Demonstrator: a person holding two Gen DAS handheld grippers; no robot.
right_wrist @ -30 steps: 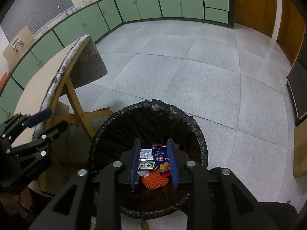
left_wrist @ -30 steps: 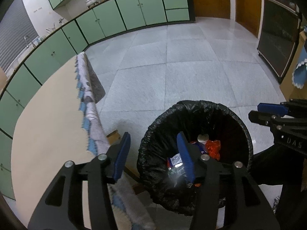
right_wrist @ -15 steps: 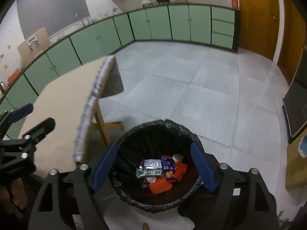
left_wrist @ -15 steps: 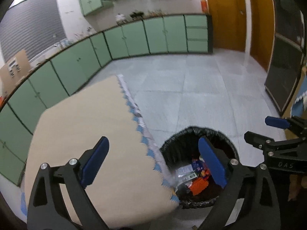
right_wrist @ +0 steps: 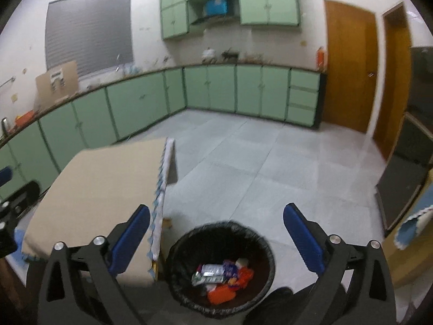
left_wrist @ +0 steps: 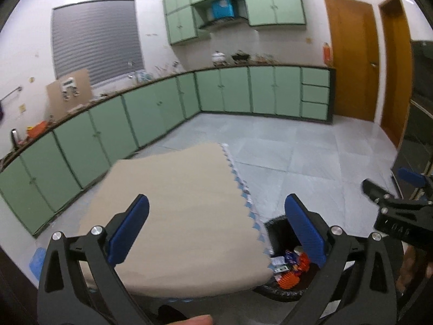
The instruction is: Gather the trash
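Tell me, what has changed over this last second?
Both grippers rose up and away from the bin. The left gripper and right gripper opened wider, both empty. The trash stayed in the bin, beside the table.

Surface (right_wrist: 92,189): left of centre, cloth edging (right_wrist: 161,189) hanging along its right side. Bin (right_wrist: 186,246): on the floor (right_wrist: 257,162), just beside the surface's near right corner. Wrappers (right_wrist: 216,273): inside the bin, piled at the bottom. Base cabinets (right_wrist: 140,108): along the far wall, curving round the left side behind the surface. Wall cabinets (right_wrist: 230,2): above them, centre. Doors (right_wrist: 351,62): far right, behind the floor.
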